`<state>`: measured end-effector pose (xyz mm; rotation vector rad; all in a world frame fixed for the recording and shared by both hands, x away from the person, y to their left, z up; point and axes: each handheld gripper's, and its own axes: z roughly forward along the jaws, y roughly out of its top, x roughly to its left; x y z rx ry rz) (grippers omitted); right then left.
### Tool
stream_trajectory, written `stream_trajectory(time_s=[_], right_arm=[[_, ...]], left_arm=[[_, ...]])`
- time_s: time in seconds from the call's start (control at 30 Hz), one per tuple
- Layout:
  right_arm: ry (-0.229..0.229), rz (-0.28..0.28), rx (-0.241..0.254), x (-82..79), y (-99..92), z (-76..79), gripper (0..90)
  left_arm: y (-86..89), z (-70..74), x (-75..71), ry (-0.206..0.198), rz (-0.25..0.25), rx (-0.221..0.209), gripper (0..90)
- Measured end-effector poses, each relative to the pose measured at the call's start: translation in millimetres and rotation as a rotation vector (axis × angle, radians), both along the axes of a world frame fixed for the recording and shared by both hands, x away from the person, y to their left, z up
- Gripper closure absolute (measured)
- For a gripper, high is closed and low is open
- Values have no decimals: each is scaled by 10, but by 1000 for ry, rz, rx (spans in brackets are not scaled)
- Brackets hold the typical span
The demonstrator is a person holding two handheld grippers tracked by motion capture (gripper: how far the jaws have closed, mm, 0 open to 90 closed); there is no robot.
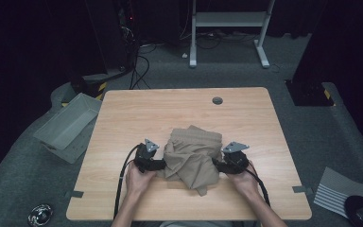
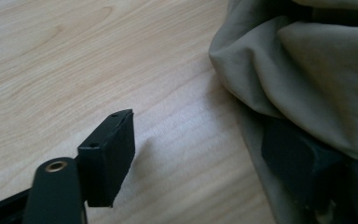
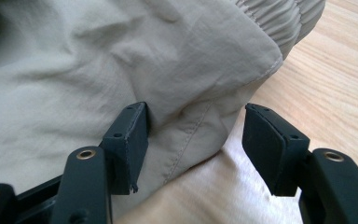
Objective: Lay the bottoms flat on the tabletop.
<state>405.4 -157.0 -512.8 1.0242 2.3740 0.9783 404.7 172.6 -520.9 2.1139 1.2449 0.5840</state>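
Note:
A crumpled tan garment point(image 1: 192, 156) lies near the front middle of the wooden table point(image 1: 137, 113). My left gripper point(image 1: 159, 164) is at its left edge and my right gripper point(image 1: 219, 165) at its right edge, each held in a hand. In the left gripper view the left gripper point(image 2: 205, 161) stands wide open, and the garment point(image 2: 307, 70) drapes over its right-hand jaw. In the right gripper view the right gripper point(image 3: 198, 140) is open around a seamed edge of the garment point(image 3: 121, 60), not clamped on it. An elastic waistband point(image 3: 284, 18) shows at top right.
A grey bin point(image 1: 66, 125) sits on the floor left of the table. A round cable hole point(image 1: 217, 100) is at the table's far side. A white desk frame point(image 1: 227, 28) stands behind, and striped paper point(image 1: 340, 191) lies on the floor at the right.

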Motion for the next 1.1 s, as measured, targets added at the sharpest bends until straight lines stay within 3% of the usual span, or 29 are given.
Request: stream_trajectory(time_s=[0.2, 0.4, 0.47, 0.57, 0.77, 0.83, 0.97, 1.03, 1.1], right_arm=[[10, -14, -11, 180, 97, 16, 404], [19, -34, -10, 372, 177, 16, 405], [23, -47, 10, 436, 176, -9, 404], [45, -61, 31, 487, 149, -42, 398], [46, -69, 8, 580, 164, -27, 395], [46, -85, 15, 652, 152, -24, 393], [74, -89, 50, 664, 109, -19, 378], [56, -69, 70, 598, 88, 54, 370], [40, -47, 77, 532, 85, 122, 367]], left_arm=[[9, 15, 137, -3, 38, 29, 277], [51, 5, 282, -9, 72, 15, 272], [86, -25, 324, -11, 87, -29, 277], [99, -45, 353, -16, 102, -58, 273], [77, -44, 482, -9, 105, -58, 268], [100, -56, 528, -4, 124, -80, 252], [116, -38, 483, 11, 127, -67, 246], [134, -29, 436, 5, 126, -52, 238], [171, -18, 374, 5, 119, -65, 240]])
